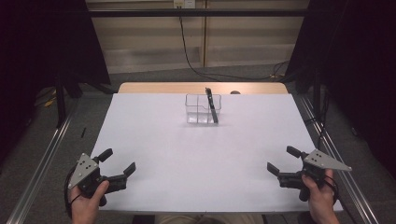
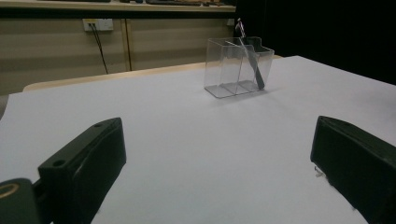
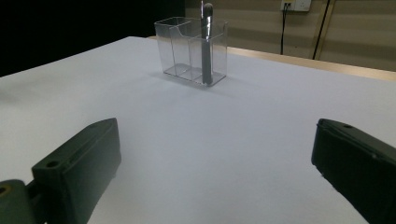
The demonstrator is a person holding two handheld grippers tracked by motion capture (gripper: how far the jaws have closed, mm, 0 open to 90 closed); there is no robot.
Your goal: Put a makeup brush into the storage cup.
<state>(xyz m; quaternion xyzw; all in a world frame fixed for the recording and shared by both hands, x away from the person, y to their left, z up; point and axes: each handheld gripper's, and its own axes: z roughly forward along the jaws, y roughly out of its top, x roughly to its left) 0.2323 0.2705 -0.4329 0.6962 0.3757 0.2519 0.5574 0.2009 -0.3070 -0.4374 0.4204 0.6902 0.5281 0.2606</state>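
White sheeting covers the table (image 1: 154,163), bare but for one item at its far middle. At the near left corner, the left gripper (image 1: 119,162) rests low in the person's hand, jaws spread wide, empty, touching nothing; it looks parked at the edge, aimed inward, ready to start. Farther right and well away, a clear divided holder (image 1: 201,108) stands upright, and a dark pen-like tool (image 1: 213,105) leans in its right compartment, top poking above the rim. At the near right corner, the right gripper (image 1: 281,159) mirrors the first: jaws wide apart, nothing between them.
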